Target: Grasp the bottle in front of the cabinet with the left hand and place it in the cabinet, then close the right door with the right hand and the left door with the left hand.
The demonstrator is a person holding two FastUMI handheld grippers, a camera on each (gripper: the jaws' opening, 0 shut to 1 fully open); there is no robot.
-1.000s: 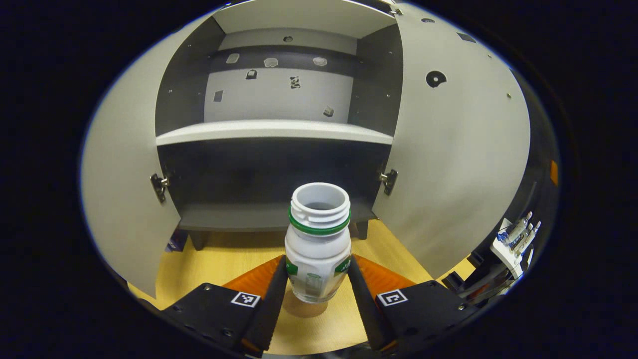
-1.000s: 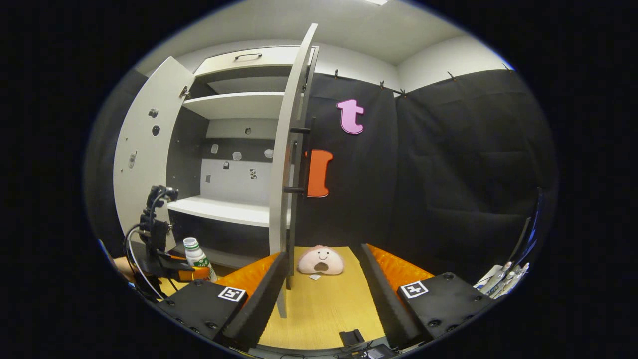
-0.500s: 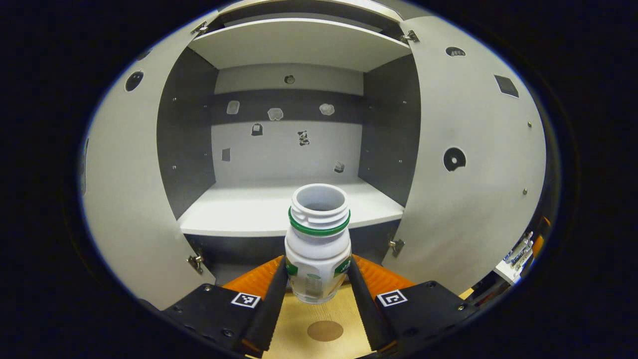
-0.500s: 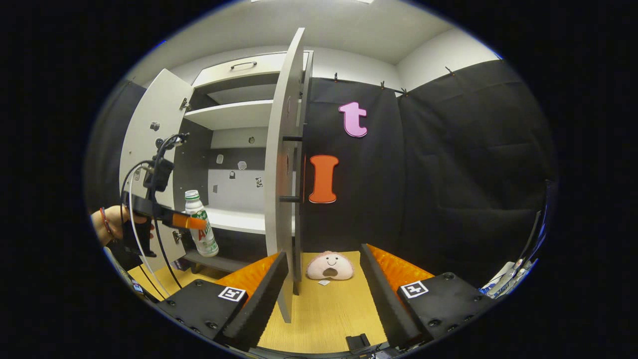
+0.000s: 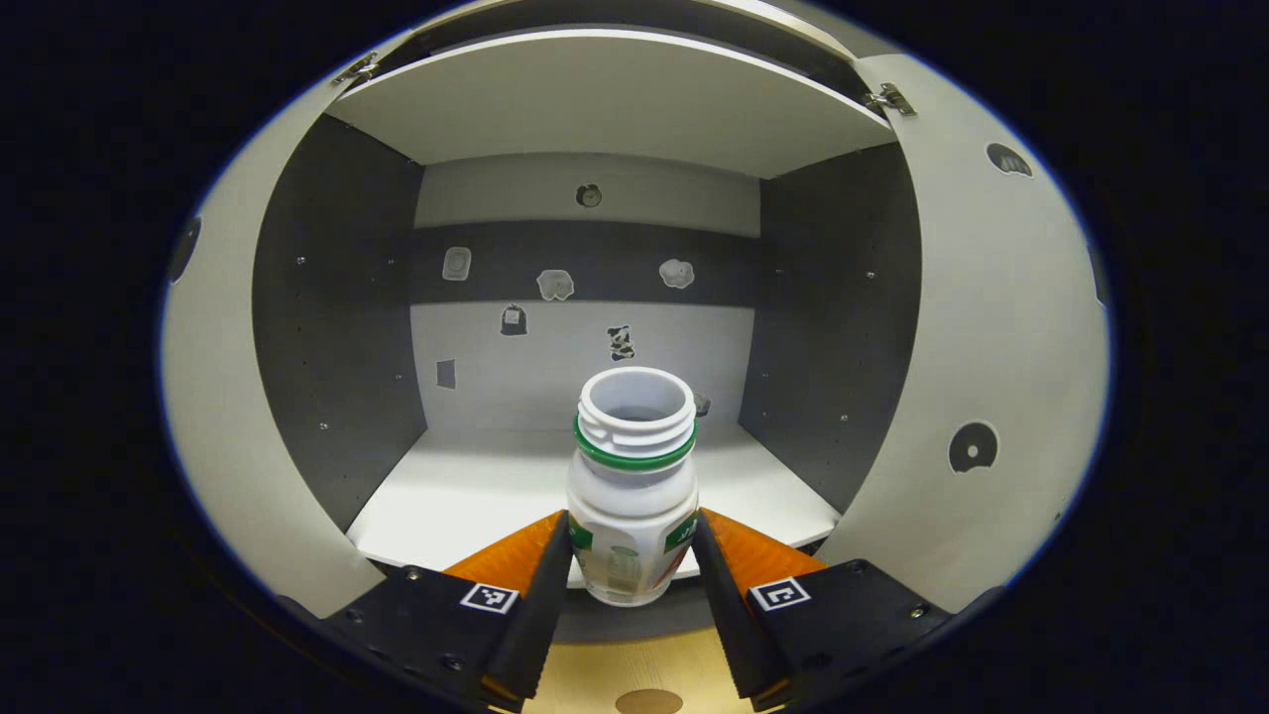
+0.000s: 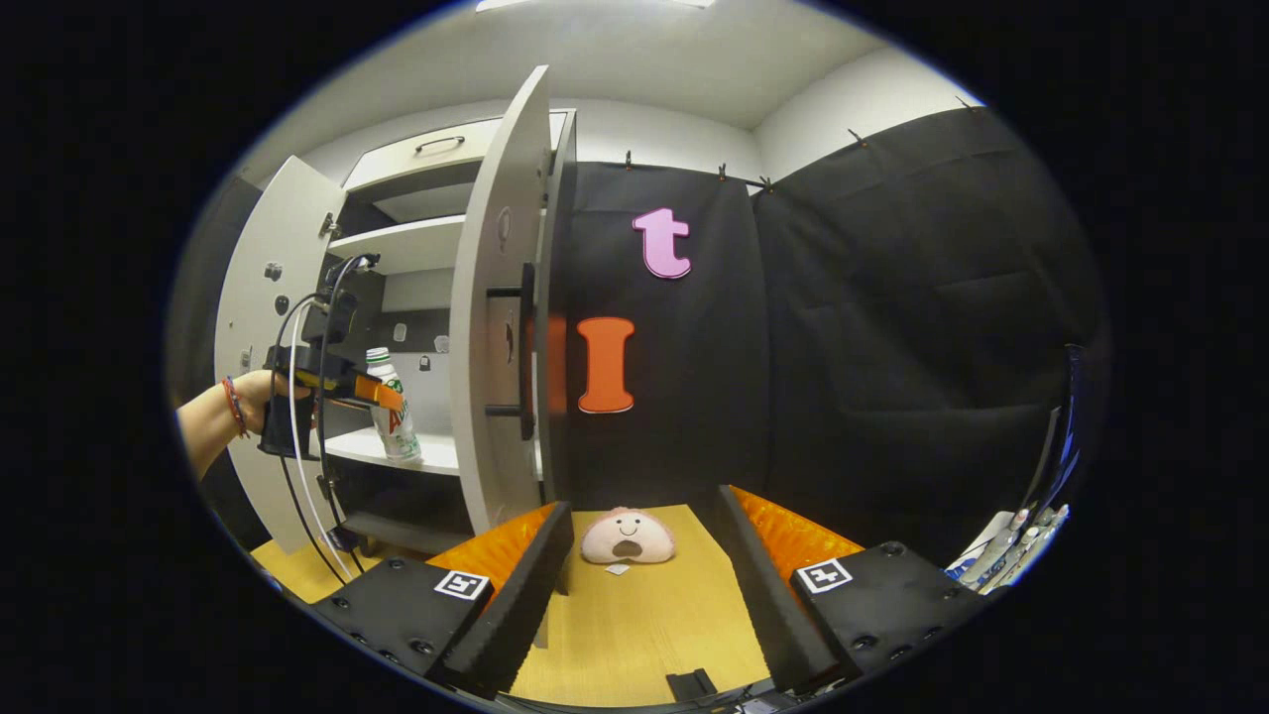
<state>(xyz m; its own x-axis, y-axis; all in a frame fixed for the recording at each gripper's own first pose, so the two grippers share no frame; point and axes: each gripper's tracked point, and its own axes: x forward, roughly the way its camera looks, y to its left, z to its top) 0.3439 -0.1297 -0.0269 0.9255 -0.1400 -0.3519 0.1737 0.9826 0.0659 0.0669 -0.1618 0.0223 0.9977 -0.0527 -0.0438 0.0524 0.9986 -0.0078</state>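
My left gripper [image 5: 633, 585] is shut on a white bottle [image 5: 633, 486] with a green neck ring and no cap. The bottle is upright and held in the air at the front edge of the cabinet's middle shelf [image 5: 466, 496]. Both cabinet doors stand open: the left door [image 5: 223, 436] and the right door [image 5: 991, 397] flank the opening. In the right gripper view the left gripper [image 6: 382, 395], held by a hand [image 6: 253, 392], carries the bottle [image 6: 392, 412] over the shelf [image 6: 397, 451]. My right gripper [image 6: 639, 585] is open above the table, close to the right door [image 6: 491, 327] and its black handle [image 6: 523, 347].
A pink plush toy [image 6: 628, 536] lies on the wooden table [image 6: 644, 625] by the black cloth wall. Small stickers dot the cabinet's back panel [image 5: 585, 327]. An upper shelf [image 5: 605, 99] roofs the compartment. Some items sit at the table's far right edge [image 6: 1001, 550].
The left gripper rose and moved forward with the bottle, from table level to the middle shelf's front edge. The right gripper shifted right, so the right door now sits further left in its view.
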